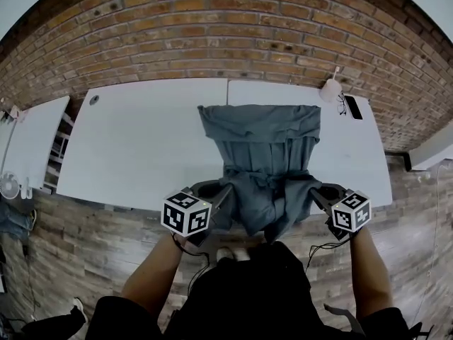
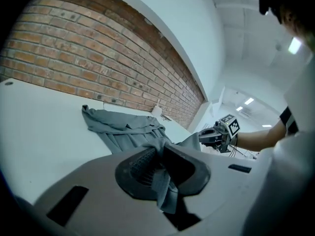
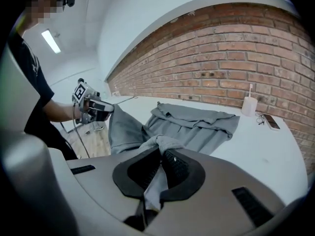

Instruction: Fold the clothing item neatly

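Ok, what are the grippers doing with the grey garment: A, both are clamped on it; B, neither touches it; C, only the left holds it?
A: fabric of the garment is pinched between the jaws of the left gripper and of the right gripper.

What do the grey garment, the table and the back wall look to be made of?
The garment: soft cloth, matte grey; it drapes and creases in loose folds, fibre unclear. The table: smooth white top, probably laminate; flat and evenly pale. The wall: rough red-brown brick with pale mortar lines.
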A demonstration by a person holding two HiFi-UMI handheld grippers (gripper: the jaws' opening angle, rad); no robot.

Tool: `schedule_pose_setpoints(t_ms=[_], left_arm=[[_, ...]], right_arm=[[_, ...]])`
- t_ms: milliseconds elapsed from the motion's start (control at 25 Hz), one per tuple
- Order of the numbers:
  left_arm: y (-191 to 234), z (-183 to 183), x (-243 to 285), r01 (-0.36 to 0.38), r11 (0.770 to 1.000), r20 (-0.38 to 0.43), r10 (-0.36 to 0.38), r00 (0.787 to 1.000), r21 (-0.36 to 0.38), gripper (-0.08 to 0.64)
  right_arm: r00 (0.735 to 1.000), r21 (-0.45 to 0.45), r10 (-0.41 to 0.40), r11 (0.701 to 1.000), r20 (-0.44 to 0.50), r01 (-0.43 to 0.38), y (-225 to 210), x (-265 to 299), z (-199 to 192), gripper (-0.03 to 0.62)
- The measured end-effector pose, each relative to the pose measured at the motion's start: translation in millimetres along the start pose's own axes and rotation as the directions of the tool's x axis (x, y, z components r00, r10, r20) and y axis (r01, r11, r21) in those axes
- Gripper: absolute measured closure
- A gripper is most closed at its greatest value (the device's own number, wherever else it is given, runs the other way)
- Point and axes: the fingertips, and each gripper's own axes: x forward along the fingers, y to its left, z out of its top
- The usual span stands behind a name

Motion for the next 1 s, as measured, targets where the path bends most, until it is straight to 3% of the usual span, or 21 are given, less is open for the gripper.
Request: schedule_pose_setpoints(t_ms=[320,480,640,720,880,1000], left_arm=[[54.4,56.8,26.9,-0.131,0.991,0.023,0.131,0.991,-0.024,0.528],[106.1,70.3,50.7,-0.27,0.958,-0.043,0.267,0.963,-0.091,0.528],[162.2,56.4,72.9,-0.395,0.908,-0.16,0.372,0.914,-0.142,0.528],[181.0,41.2,79.3,-0.421,0.892,-0.207,0.386,0.899,-0.166,0.528],[194.4,15.6,81.0,-0.409,0.885,-0.222,0.363,0.905,-0.223,0.524],[201.7,11.5,67.8,-0.416,0.876,-0.18,0.38,0.907,-0.246,0.416]], right_arm=[[0.999,0.039,-0.03,0.999,-0.033,0.031,-83.6,40.4,52.8,0.575],[0.992,0.078,-0.023,0.996,-0.122,0.032,-135.5,78.5,58.8,0.575],[0.976,0.089,-0.015,0.995,-0.219,0.036,-174.5,119.9,56.6,0.575],[0.968,0.108,0.002,0.994,-0.252,0.025,-183.8,134.0,49.7,0.575],[0.964,0.164,0.041,0.986,-0.263,0.003,-188.5,142.4,32.0,0.574],[0.971,0.194,0.025,0.981,-0.238,0.022,-193.4,134.8,25.5,0.53]])
